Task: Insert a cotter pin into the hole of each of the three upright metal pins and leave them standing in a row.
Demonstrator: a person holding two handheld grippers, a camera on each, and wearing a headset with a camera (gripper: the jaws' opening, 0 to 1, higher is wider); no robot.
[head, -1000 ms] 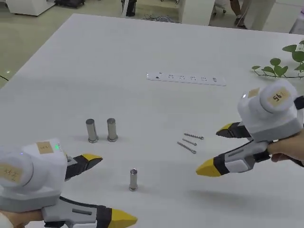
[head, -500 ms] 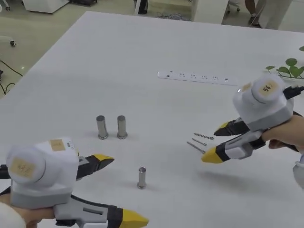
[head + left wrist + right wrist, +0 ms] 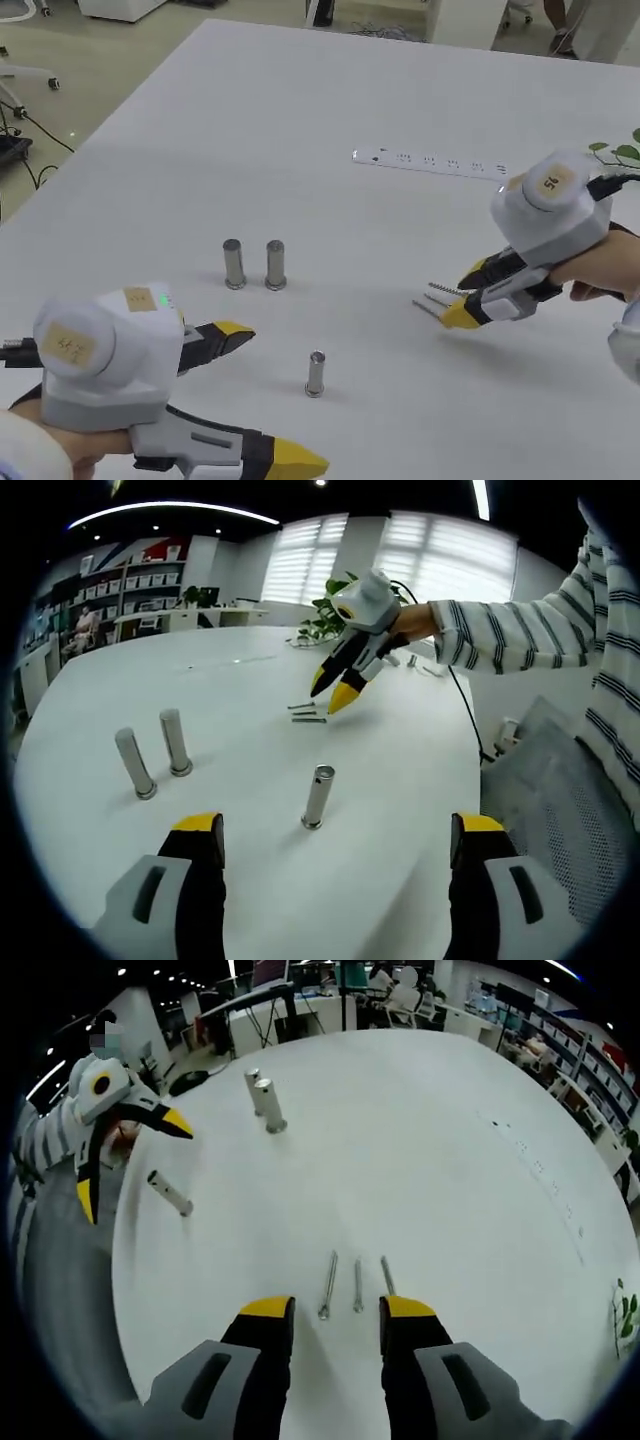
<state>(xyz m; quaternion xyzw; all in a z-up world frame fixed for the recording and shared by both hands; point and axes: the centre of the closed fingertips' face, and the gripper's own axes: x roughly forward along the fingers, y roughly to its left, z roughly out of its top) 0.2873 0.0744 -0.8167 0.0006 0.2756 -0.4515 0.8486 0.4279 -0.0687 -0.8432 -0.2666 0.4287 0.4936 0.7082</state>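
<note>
right gripper view: my right gripper (image 3: 337, 1306), fingers half open and empty, frames three cotter pins (image 3: 356, 1282); left gripper (image 3: 338, 823), fingers wide open, holds nothing

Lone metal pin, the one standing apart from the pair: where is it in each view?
Head view: lone pin low centre, nearer the camera than the pair of pins.
Left gripper view: lone pin at centre, pair to its left.
Right gripper view: lone pin at left, leaning, pair above it.
Shared landmark: the three cotter pins lying side by side.
</note>
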